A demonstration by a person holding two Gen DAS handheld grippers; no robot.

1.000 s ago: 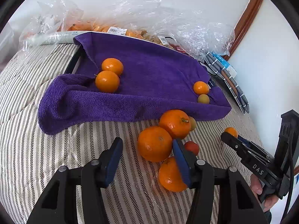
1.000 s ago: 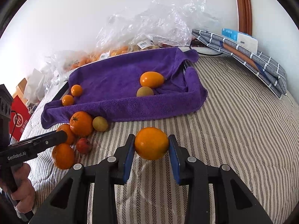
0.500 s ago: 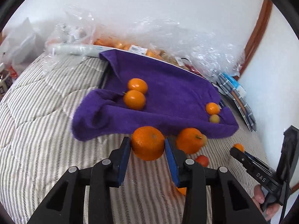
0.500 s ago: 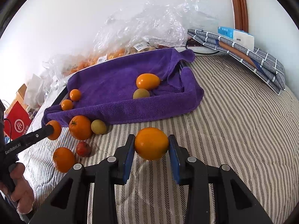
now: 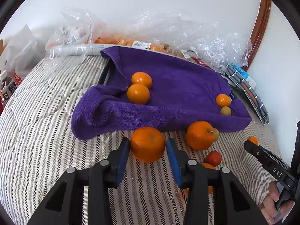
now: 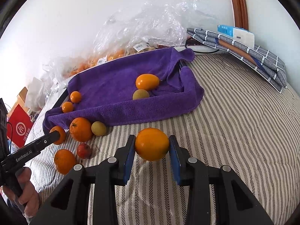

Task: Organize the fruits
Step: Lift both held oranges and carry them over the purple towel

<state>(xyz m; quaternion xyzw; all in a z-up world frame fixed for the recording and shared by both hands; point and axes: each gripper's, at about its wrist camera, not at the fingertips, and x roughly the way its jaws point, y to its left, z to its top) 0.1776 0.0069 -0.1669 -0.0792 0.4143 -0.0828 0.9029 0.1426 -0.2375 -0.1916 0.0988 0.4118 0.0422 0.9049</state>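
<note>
My left gripper point(image 5: 147, 146) is shut on a large orange point(image 5: 147, 144) and holds it above the striped bed, just in front of the purple towel point(image 5: 178, 86). My right gripper point(image 6: 151, 146) is shut on a smooth yellow-orange fruit point(image 6: 151, 144) in front of the towel point(image 6: 116, 86). On the towel lie two oranges point(image 5: 139, 88) at the left, and a small orange point(image 5: 223, 100) with a greenish fruit point(image 5: 225, 111) at the right. Loose on the bed are an orange point(image 5: 199, 135), a red fruit point(image 5: 213, 158) and another orange point(image 6: 64, 161).
Crumpled clear plastic bags point(image 5: 168, 31) with more fruit lie against the wall behind the towel. Folded grey checked cloth point(image 6: 243, 54) and a blue box point(image 6: 235, 33) sit at the bed's far right. A red bag point(image 6: 17, 129) stands at the left.
My left gripper closed on the large orange, lifted it and carried it left and toward the towel's front edge. My right gripper kept hold of its fruit and barely moved.
</note>
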